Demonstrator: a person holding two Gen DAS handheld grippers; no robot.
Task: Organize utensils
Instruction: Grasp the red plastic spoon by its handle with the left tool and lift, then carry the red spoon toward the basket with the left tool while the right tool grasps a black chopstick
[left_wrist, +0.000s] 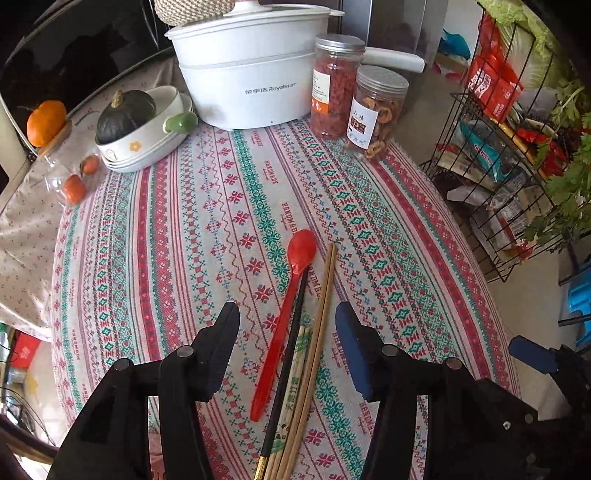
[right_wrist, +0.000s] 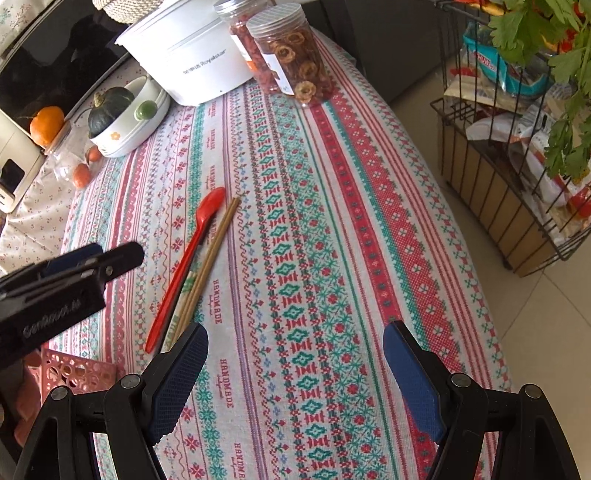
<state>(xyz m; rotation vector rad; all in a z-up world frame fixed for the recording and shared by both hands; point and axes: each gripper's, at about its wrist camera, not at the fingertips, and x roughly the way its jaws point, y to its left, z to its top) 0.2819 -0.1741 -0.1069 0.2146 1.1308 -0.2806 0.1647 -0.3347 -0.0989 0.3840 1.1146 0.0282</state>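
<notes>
My left fingers (left_wrist: 288, 314) hover parted and empty above the gathered spoon (left_wrist: 284, 306) and chopsticks (left_wrist: 317, 325), a regrasp likely next, while my right fingers (right_wrist: 295, 332) wait wide.

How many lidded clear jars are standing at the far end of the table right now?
2. The red-filled jar stands right of the white pot; the jar of dried slices stands just right of it, nearer the table edge. Others may be hidden behind the pot.

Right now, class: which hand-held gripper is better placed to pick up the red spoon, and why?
Left. The left hand-held gripper hangs open directly over the red spoon; the right hand-held gripper is open over bare tablecloth beside it.
</notes>
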